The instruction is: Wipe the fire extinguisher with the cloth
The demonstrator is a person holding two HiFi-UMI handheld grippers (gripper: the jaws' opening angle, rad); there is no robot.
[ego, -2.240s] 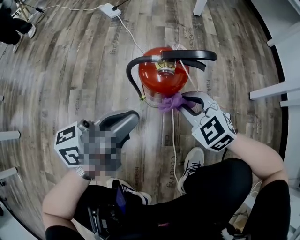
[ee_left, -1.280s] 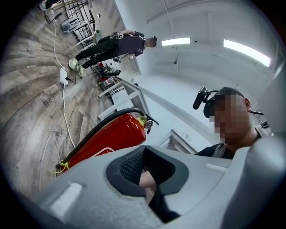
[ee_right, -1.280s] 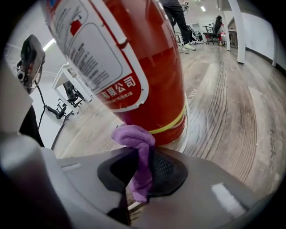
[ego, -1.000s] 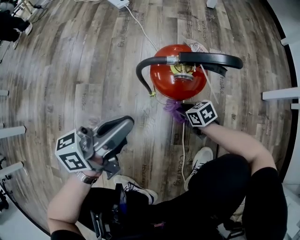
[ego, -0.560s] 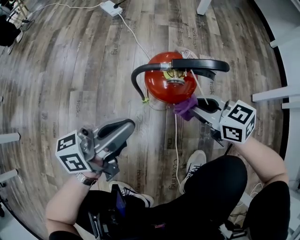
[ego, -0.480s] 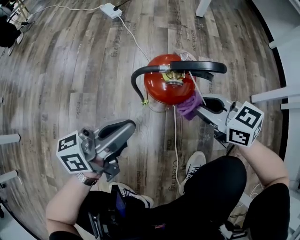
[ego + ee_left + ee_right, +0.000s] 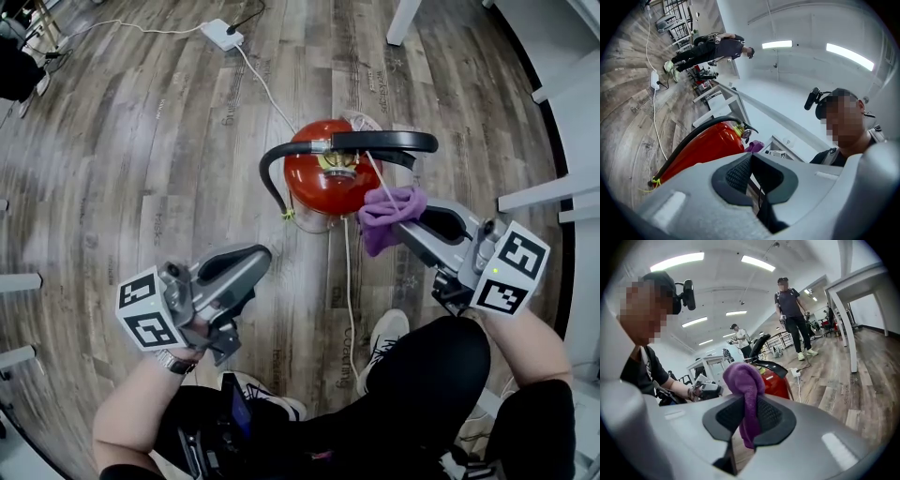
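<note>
The wood floor fills your head view. The red extinguisher stands upright at upper centre. At lower left, well apart from it, your left gripper is clenched on nothing. Right of centre, your right gripper grasps the purple cloth, just beside the extinguisher's right side.

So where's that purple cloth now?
In the head view, the purple cloth is clamped in the right gripper's jaws, right of the red fire extinguisher's top.

White power strip and cable on wood floor, table leg nearby
</note>
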